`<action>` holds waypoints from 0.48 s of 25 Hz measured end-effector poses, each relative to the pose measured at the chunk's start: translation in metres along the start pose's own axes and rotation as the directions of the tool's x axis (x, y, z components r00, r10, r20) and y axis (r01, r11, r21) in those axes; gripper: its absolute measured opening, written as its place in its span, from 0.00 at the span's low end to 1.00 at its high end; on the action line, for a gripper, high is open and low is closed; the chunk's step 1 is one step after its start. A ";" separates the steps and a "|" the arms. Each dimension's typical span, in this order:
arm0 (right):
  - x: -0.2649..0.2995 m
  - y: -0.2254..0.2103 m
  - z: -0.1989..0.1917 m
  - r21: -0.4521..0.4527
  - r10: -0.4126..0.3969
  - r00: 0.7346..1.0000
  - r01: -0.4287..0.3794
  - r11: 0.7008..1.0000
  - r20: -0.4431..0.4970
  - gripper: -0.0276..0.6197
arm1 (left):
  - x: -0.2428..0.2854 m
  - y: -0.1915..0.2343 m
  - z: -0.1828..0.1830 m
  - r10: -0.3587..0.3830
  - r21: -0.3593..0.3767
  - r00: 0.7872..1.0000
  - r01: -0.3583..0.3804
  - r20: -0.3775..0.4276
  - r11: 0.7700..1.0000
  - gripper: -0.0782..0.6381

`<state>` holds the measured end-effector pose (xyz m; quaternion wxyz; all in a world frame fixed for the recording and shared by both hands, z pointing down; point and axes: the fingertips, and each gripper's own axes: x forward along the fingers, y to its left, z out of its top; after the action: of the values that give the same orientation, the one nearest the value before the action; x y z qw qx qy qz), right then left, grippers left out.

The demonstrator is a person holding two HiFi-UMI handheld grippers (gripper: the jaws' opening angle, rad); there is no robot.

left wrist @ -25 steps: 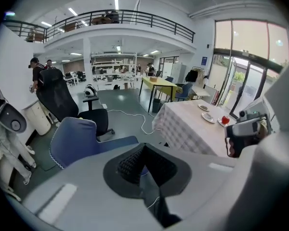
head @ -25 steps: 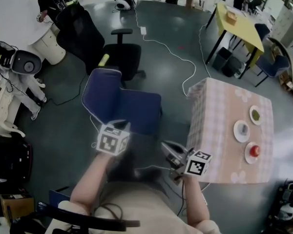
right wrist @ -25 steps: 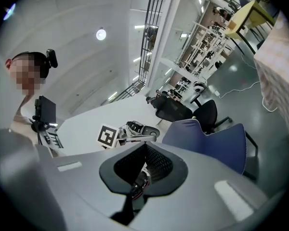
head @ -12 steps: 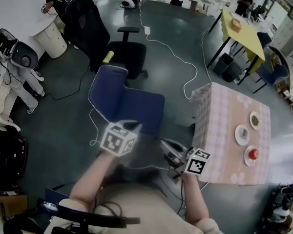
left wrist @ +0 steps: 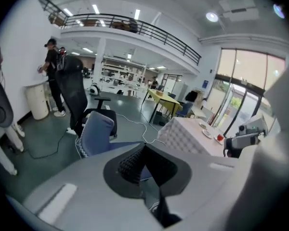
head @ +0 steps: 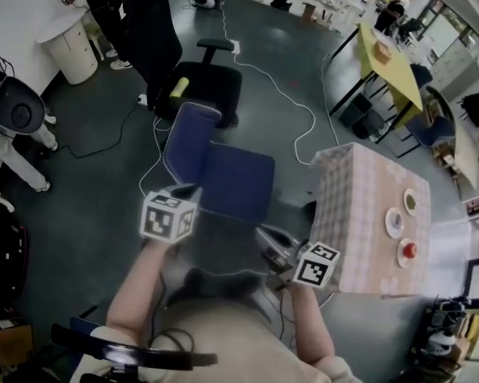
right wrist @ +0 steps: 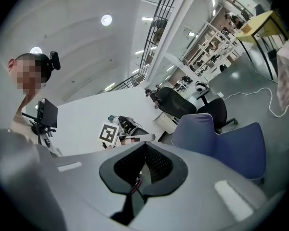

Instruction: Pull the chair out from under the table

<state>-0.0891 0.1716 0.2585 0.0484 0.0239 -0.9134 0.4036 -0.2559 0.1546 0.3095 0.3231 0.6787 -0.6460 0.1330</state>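
Observation:
The blue chair stands on the dark floor, left of the table with the pink checked cloth and clear of it. My left gripper hangs in front of the chair's near side, shut and empty; its marker cube shows in the head view. My right gripper is by the table's near left corner, also shut with nothing in it. In the left gripper view the chair and the table lie ahead. The right gripper view shows the chair close on the right.
A black office chair stands behind the blue one. A white cable snakes over the floor. Two plates and a red thing sit on the cloth. A yellow table is at the back right, a white cabinet at the back left.
The view has slid so the chair and table sit farther away. My left gripper has swung left, off the chair's near edge. Both stay shut and empty.

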 end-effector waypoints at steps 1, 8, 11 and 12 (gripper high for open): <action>0.012 0.004 -0.004 0.005 0.002 1.000 -0.002 1.000 -0.001 0.06 | -0.009 0.025 -0.006 -0.001 -0.055 1.000 0.002 0.007 0.999 0.10; 0.053 0.034 -0.028 -0.007 -0.015 0.999 0.015 1.000 -0.036 0.06 | -0.072 0.155 -0.076 0.140 -0.195 0.989 -0.148 -0.052 0.970 0.10; 0.065 0.037 -0.035 -0.054 -0.042 0.996 0.038 0.998 -0.075 0.06 | -0.080 0.169 -0.090 0.143 -0.245 0.989 -0.150 -0.046 0.958 0.10; 0.072 0.038 -0.036 -0.073 -0.041 0.995 0.034 0.997 -0.090 0.06 | -0.081 0.171 -0.093 0.141 -0.254 0.989 -0.147 -0.043 0.956 0.10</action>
<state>-0.1618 0.2240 0.2623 0.0987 0.0207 -0.9233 0.3706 -0.4093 0.2831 0.3768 0.4057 0.5806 -0.7014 0.0798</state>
